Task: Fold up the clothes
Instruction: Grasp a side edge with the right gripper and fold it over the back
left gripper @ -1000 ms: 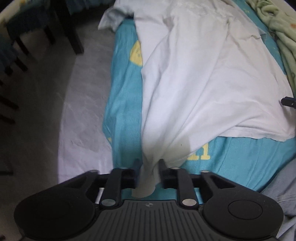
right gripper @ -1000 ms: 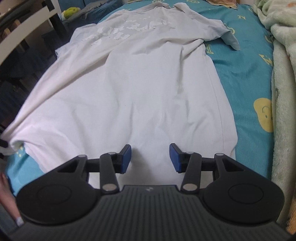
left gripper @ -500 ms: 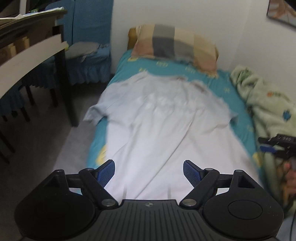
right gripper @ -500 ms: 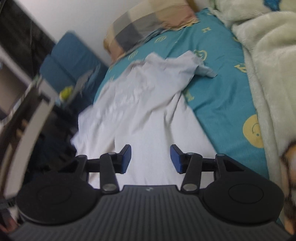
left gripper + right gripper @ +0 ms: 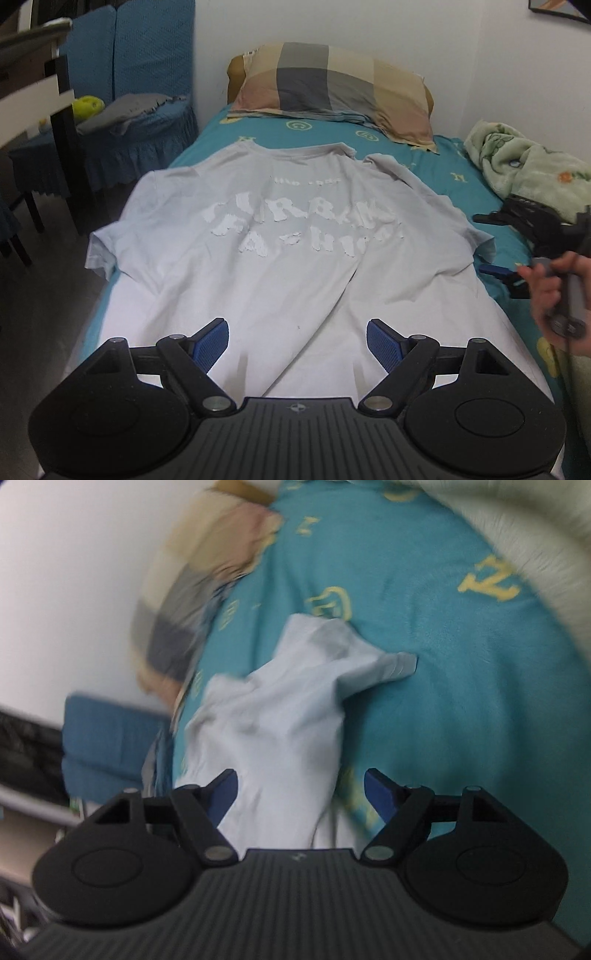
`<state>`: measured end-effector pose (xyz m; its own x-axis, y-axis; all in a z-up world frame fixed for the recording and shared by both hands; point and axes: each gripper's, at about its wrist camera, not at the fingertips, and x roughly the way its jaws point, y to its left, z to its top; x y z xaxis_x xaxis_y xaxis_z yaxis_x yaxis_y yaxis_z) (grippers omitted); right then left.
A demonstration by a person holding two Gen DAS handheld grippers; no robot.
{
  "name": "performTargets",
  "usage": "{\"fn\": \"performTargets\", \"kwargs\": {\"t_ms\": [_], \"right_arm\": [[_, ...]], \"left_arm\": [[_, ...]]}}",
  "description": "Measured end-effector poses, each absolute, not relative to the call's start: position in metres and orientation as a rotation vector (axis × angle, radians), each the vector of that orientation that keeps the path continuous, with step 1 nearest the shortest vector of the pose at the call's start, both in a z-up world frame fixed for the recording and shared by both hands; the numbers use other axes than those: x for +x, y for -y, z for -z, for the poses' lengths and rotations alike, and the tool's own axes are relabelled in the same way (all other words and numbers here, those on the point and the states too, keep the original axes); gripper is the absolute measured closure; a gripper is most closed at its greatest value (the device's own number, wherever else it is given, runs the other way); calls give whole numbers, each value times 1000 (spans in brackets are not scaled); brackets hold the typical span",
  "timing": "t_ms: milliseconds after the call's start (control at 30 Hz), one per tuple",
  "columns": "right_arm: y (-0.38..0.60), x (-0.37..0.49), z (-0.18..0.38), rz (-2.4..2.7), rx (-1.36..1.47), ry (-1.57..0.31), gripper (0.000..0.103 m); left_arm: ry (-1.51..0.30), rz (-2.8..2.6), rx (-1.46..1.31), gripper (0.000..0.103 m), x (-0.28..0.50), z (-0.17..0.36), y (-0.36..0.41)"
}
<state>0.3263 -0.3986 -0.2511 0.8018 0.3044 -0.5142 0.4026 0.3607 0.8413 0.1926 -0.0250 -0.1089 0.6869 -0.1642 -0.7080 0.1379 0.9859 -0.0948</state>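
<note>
A pale grey T-shirt with white lettering lies spread flat on the teal bed sheet, collar toward the pillow. My left gripper is open and empty, held above the shirt's lower part. My right gripper is open and empty, over the shirt's right sleeve, which lies creased on the sheet; this view is blurred. In the left wrist view the right gripper shows at the bed's right side, held by a hand.
A checked pillow lies at the head of the bed against the wall. A green blanket is bunched along the right side. Blue-covered chairs and a dark desk stand left of the bed.
My left gripper let go of the shirt's hem, opened wide and lifted back. My right gripper moved forward and right toward the sleeve and opened wider.
</note>
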Motion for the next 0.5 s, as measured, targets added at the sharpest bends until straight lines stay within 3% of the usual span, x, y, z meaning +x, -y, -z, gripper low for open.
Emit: {"fn": "performTargets", "kwargs": {"t_ms": [300, 367, 400, 433, 500], "right_arm": [[426, 405, 275, 165, 1286, -438, 29], [430, 418, 267, 227, 1198, -471, 56], [431, 421, 260, 239, 1137, -486, 87], [432, 424, 253, 248, 1075, -498, 96], [434, 425, 236, 253, 967, -480, 97]], "left_arm": [[-810, 204, -155, 19, 216, 124, -2], [-817, 209, -152, 19, 218, 128, -3], [-820, 210, -147, 19, 219, 129, -2], [-819, 210, -145, 19, 219, 129, -2], [-812, 218, -154, 19, 219, 127, -3]]}}
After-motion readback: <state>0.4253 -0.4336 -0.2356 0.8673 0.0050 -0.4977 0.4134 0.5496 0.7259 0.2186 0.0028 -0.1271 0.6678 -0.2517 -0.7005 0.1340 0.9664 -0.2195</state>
